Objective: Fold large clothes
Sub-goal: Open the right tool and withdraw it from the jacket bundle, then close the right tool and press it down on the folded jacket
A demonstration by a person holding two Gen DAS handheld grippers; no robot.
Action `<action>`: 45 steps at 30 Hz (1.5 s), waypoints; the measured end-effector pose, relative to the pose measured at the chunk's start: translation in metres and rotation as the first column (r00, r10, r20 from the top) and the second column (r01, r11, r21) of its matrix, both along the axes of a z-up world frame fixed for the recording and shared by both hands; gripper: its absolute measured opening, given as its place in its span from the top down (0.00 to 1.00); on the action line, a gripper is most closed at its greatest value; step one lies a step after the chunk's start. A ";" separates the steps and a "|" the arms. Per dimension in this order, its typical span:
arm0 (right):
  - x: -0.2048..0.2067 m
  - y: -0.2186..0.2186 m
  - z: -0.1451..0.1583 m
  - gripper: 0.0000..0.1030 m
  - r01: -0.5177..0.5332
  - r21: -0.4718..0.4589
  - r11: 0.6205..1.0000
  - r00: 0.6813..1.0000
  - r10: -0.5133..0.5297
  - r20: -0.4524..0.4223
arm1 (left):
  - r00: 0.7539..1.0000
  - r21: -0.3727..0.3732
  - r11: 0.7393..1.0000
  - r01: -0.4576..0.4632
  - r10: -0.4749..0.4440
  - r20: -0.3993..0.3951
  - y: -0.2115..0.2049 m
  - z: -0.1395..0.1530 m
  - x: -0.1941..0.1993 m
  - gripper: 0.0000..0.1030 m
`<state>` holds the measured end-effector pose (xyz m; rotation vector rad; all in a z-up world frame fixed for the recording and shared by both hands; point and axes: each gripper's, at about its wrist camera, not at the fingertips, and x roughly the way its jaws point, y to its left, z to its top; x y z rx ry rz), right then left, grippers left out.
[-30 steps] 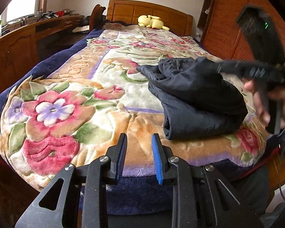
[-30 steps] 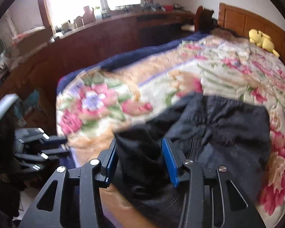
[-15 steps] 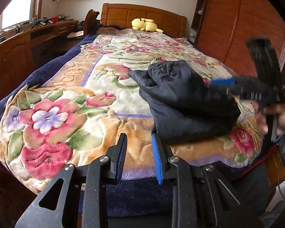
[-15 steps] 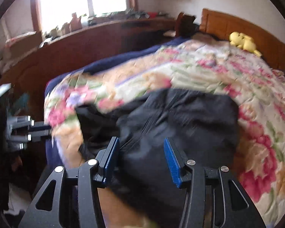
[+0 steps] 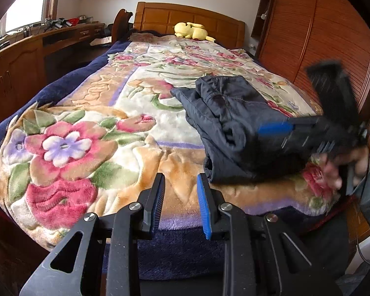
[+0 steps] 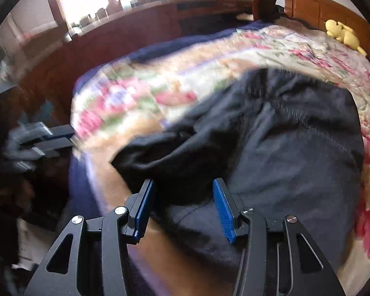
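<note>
The dark navy padded garment [image 5: 236,123] is already bundled at the floral plush blanket's [image 5: 91,133] 3 o'clock, so mostly done. The left gripper [image 5: 180,197] is held part-open and empty; the right gripper [image 6: 182,202] is spread over cloth, nothing pinched yet.

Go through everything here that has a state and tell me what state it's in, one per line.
dark garment: folded into a bundle, lying on the blanket
floral blanket: spread flat over the bed
yellow plush toy: lying by the headboard
left gripper: open, empty
right gripper: open, over the garment's near edge
</note>
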<state>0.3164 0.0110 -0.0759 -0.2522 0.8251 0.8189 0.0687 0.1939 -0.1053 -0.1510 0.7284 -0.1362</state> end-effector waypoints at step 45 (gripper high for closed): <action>0.142 0.070 0.029 0.94 0.204 -0.120 0.971 0.960 -0.175 0.219 | 0.995 -0.035 0.995 0.099 -0.100 -0.023 -0.041 -0.028 0.023 0.73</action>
